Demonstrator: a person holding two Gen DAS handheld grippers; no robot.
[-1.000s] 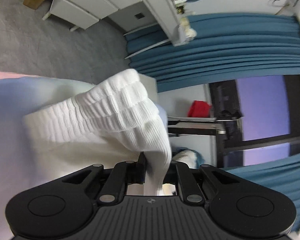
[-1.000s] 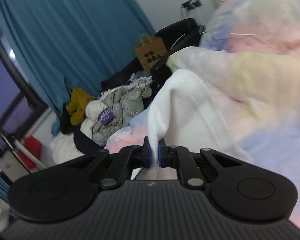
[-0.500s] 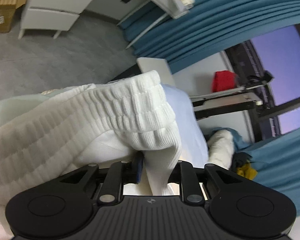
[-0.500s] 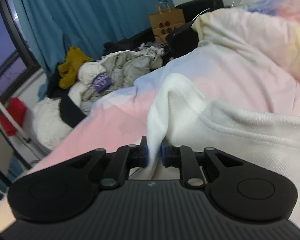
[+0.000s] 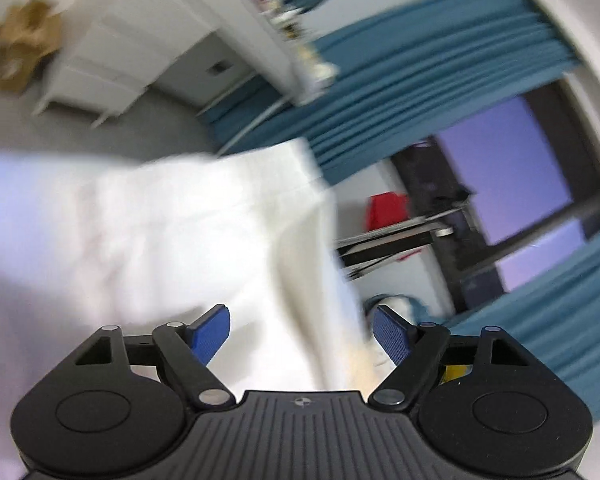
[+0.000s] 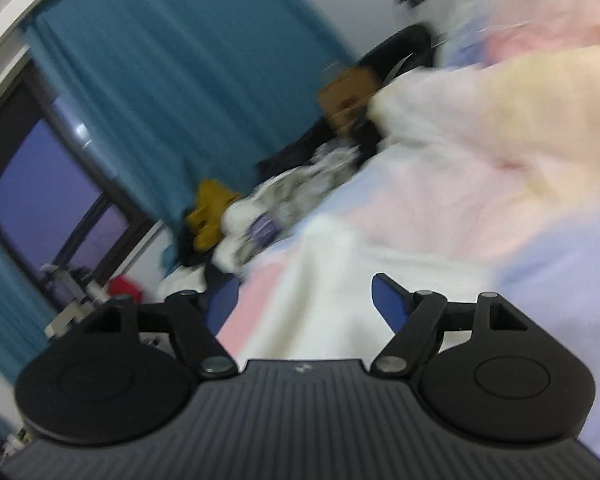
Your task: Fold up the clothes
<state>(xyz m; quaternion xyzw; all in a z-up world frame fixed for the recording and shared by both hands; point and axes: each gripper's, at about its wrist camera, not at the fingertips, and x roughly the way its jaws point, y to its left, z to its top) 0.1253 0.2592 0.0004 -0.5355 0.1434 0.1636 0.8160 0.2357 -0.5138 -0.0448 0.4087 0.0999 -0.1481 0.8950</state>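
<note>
My left gripper (image 5: 302, 330) and right gripper (image 6: 304, 300) both stand spread, gripping nothing. The soft white knitted garment (image 5: 188, 232) lies mid-frame on the pastel bedcover (image 6: 480, 184). Unpinned, its fold could slump

- Left tool (image 5: 302, 334): jaws spread wide, blue pads (image 5: 210, 334) clear of cloth.
- White garment (image 5: 188, 232) lies ahead and left of the tool, blurred, nothing gripping it.
- Teal curtains (image 5: 420, 92) beyond, upper right.
- Dark window (image 5: 512, 184) far right.
- White drawers (image 5: 100, 64) on grey floor (image 5: 32, 128), upper left.
- Red object (image 5: 386, 210) right of the garment.
</note>
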